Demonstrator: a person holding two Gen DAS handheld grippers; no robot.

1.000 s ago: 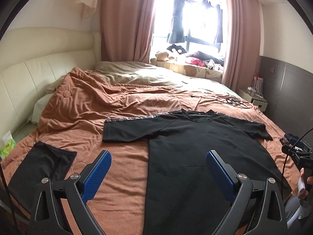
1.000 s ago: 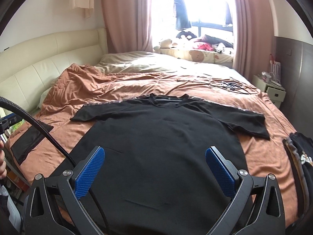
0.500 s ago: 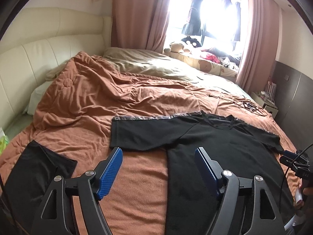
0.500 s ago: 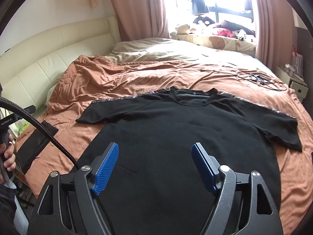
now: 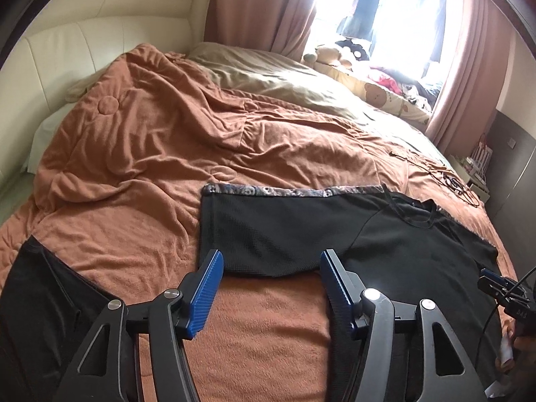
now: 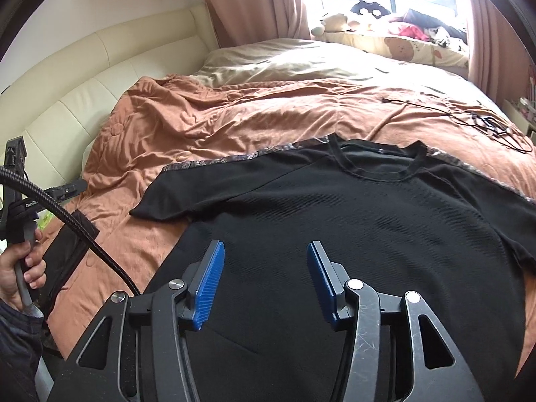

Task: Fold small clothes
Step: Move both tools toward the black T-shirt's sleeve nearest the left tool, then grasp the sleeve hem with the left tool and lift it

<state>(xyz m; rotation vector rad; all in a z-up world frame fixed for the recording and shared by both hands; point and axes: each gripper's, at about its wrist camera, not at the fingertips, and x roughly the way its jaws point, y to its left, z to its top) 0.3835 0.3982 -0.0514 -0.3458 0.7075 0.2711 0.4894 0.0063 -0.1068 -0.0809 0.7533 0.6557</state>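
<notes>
Black T-shirt (image 6: 351, 221) flat on orange bedspread (image 5: 150, 154), frame centre. Left hand-held gripper (image 5: 271, 264) and right hand-held gripper (image 6: 264, 258) half open, jaws just closing, nothing between them.

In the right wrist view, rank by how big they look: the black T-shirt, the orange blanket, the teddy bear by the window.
1. Orange blanket and black T-shirt: alike; the shirt lies nearer the camera.
2. Teddy bear: smallest, but farthest.
</notes>
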